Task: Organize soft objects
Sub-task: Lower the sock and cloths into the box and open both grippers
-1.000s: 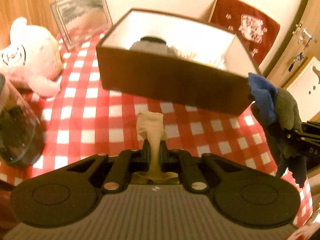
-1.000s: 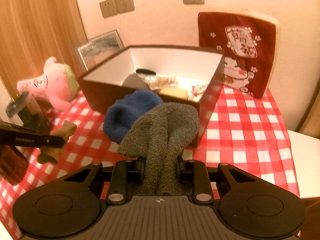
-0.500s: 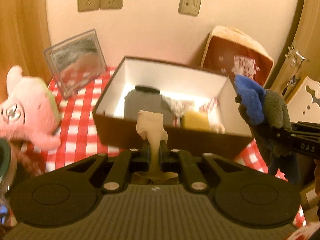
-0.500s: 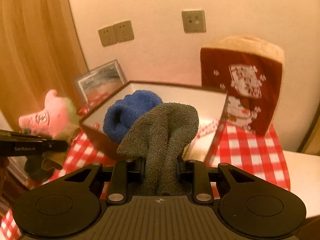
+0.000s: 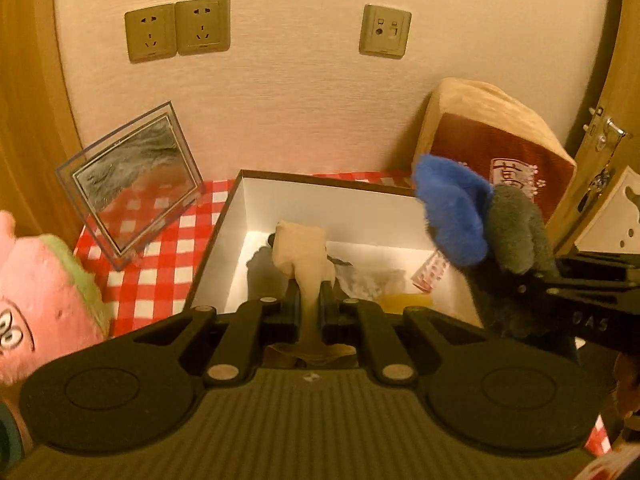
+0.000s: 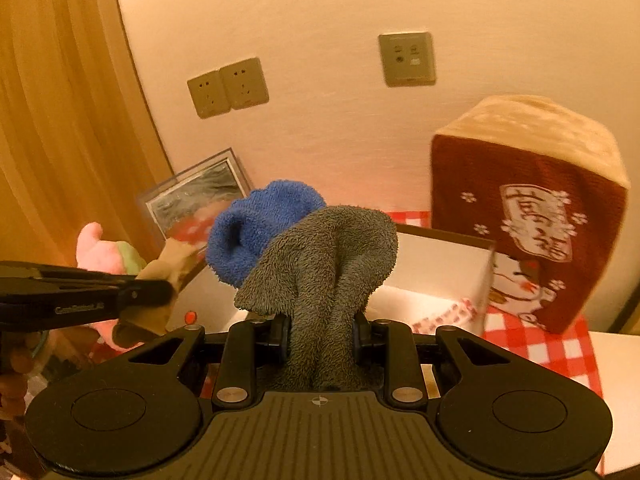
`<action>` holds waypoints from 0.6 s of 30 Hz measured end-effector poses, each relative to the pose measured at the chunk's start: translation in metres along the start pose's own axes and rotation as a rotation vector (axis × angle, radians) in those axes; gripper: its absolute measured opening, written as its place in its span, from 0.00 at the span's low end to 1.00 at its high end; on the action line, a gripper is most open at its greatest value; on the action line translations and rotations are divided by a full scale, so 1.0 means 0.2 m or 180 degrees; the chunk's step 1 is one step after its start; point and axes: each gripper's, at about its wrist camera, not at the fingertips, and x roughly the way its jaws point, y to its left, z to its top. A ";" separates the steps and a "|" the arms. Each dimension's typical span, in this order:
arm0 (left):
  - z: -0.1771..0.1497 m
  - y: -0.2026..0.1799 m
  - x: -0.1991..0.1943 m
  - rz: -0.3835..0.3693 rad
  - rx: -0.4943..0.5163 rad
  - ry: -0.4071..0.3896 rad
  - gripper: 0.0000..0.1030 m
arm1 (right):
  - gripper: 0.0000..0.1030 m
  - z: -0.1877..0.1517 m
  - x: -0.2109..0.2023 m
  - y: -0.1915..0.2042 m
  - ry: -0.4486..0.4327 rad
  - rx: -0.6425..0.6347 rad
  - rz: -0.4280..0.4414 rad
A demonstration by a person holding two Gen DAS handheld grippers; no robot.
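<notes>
My left gripper [image 5: 310,304] is shut on a thin beige stocking [image 5: 302,256], which hangs over the open brown box [image 5: 218,240] with its white inside. My right gripper [image 6: 320,328] is shut on a fluffy grey and blue sock [image 6: 320,256], held above the box's right end [image 6: 444,260]. In the left wrist view the same grey and blue sock [image 5: 472,220] and the right gripper show at the right, beside the box. In the right wrist view the left gripper [image 6: 160,290] with the beige stocking [image 6: 176,260] comes in from the left. Several soft items lie in the box.
The box stands on a red and white checked cloth [image 5: 160,256]. A pink plush toy [image 5: 36,300] sits at the left, a clear picture frame [image 5: 132,176] leans on the wall behind it, and a red and tan cushion [image 6: 528,208] stands at the right. Wall sockets [image 5: 178,28] are above.
Both grippers have risen and moved toward the wall with their loads. The box, seen from its front wall before, now lies below the fingers with its inside showing.
</notes>
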 end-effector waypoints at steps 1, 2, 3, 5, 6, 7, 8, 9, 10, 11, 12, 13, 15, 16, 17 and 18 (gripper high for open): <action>0.01 0.01 0.02 0.0008 0.0006 0.0011 0.08 | 0.27 0.01 0.03 0.01 0.0021 0.0001 0.0009; 0.03 0.01 0.04 0.0016 0.0005 0.0023 0.08 | 0.27 0.02 0.06 0.02 0.0044 0.0006 0.0014; 0.04 0.02 0.07 0.0020 0.0007 0.0036 0.08 | 0.27 0.03 0.10 0.02 0.0075 0.0011 0.0013; 0.06 0.04 0.11 0.0028 -0.0002 0.0065 0.08 | 0.27 0.04 0.17 0.04 0.0126 0.0011 0.0010; 0.07 0.05 0.13 0.0031 -0.0005 0.0086 0.08 | 0.27 0.05 0.21 0.04 0.0153 0.0013 0.0006; 0.07 0.06 0.15 0.0038 -0.0007 0.0108 0.08 | 0.27 0.06 0.24 0.05 0.0175 0.0013 0.0003; 0.08 0.07 0.17 0.0047 -0.0007 0.0126 0.08 | 0.27 0.06 0.26 0.05 0.0194 0.0019 0.0003; 0.08 0.07 0.20 0.0055 -0.0007 0.0144 0.08 | 0.27 0.07 0.29 0.06 0.0215 0.0029 0.0007; 0.09 0.08 0.22 0.0060 -0.0009 0.0161 0.08 | 0.27 0.07 0.32 0.06 0.0232 0.0038 0.0008; 0.09 0.09 0.24 0.0064 -0.0010 0.0178 0.08 | 0.27 0.08 0.34 0.07 0.0246 0.0047 0.0004; 0.10 0.10 0.26 0.0067 -0.0013 0.0197 0.08 | 0.27 0.08 0.37 0.07 0.0258 0.0052 -0.0003; 0.10 0.10 0.27 0.0069 -0.0015 0.0215 0.08 | 0.27 0.08 0.39 0.07 0.0268 0.0054 -0.0007; 0.10 0.12 0.31 0.0072 -0.0022 0.0251 0.08 | 0.27 0.09 0.43 0.07 0.0295 0.0073 -0.0015; 0.10 0.13 0.33 0.0071 -0.0024 0.0271 0.08 | 0.27 0.09 0.44 0.07 0.0305 0.0081 -0.0019; 0.10 0.14 0.35 0.0067 -0.0031 0.0296 0.08 | 0.27 0.09 0.46 0.07 0.0316 0.0093 -0.0024; 0.10 0.15 0.37 0.0061 -0.0044 0.0321 0.09 | 0.27 0.09 0.48 0.07 0.0324 0.0104 -0.0029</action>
